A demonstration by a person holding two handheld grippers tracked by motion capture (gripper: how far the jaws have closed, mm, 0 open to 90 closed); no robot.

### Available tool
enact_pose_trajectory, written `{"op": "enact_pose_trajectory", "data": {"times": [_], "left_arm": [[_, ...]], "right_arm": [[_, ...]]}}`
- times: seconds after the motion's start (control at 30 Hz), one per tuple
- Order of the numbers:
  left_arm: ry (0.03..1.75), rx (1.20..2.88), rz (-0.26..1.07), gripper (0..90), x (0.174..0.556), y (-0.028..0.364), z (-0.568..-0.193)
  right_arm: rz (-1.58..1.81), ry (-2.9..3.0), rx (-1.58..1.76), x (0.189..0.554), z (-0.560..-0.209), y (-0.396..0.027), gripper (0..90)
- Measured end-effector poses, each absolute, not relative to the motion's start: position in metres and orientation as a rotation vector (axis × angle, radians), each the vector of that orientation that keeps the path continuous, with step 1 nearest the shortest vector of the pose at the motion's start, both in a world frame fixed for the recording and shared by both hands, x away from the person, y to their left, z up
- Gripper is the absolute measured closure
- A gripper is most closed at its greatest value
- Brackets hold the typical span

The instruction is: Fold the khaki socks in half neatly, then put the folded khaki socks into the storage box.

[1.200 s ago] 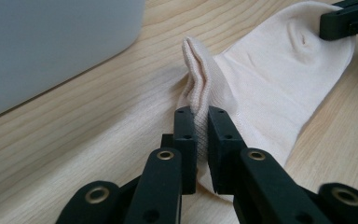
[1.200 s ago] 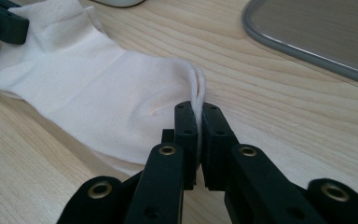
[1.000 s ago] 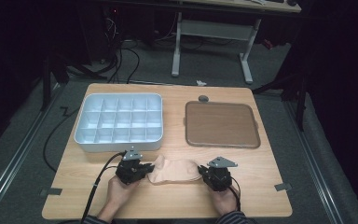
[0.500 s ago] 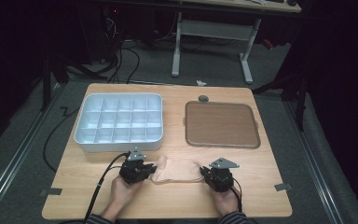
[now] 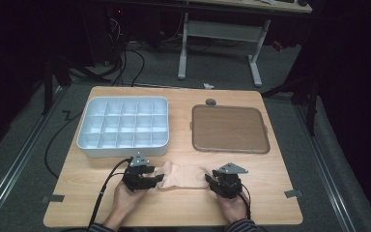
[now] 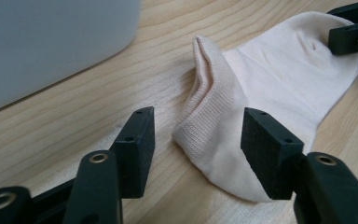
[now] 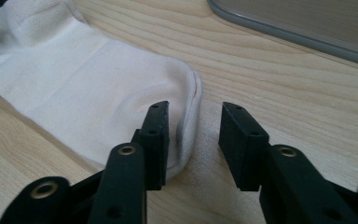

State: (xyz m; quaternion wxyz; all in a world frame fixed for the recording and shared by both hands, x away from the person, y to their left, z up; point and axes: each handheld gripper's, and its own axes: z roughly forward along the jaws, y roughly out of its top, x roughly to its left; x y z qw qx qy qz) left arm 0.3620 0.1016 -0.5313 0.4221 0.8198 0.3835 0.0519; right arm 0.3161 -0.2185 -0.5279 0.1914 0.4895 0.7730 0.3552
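a pale cream knitted sock [image 5: 183,175] lies flat on the light wooden tabletop [image 5: 270,193], near its front edge, stretched sideways between the two hands. the left claw [image 5: 150,180] sits at the sock's ribbed cuff end, and its jaws have just been opening; in the left gripper view they stand well apart, with the cuff [image 6: 214,116] lying between them on the wood, one pad [image 6: 265,154] over the sock's edge and neither pad pressing the cloth. the right claw [image 5: 211,182] sits at the sock's rounded toe end, and its jaws have also just been opening; in the right gripper view they are parted, one pad [image 7: 156,135] over the toe of the sock [image 7: 98,93] and the other over bare wood just beside the toe's seam, so the cloth is loose and not pinched.

behind the left claw, on the left half of the tabletop, stands a white plastic organiser box with many small square compartments [image 5: 123,126]; its near wall is close to the sock's cuff but apart from it. on the right half lies a flat brown square tray with a grey rim [image 5: 229,128], well apart from the sock. a small dark round disc [image 5: 211,102] sits just behind the tray's far edge.
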Motion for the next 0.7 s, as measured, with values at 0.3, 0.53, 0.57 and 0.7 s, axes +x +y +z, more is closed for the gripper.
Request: {"op": "enact_pose_trajectory", "data": {"times": [0.3, 0.53, 0.57, 0.7], "left_arm": [[0.989, 2.025, 0.142, 41.6, 0.361, 0.107, -0.531], [0.998, 2.02, 0.146, 41.9, 0.361, 0.108, -0.529], [0.999, 2.019, 0.144, 42.0, 0.361, 0.108, -0.529], [0.997, 2.018, 0.14, 43.0, 0.36, 0.108, -0.529]], "right_arm": [[1.026, 2.129, 1.377, 0.312, -0.525, -0.222, 54.3], [1.068, 2.104, 1.346, 0.306, -0.514, -0.221, 59.9], [1.073, 2.101, 1.337, 0.305, -0.512, -0.219, 61.9], [1.105, 2.119, 1.286, 0.302, -0.505, -0.212, 68.9]]}}
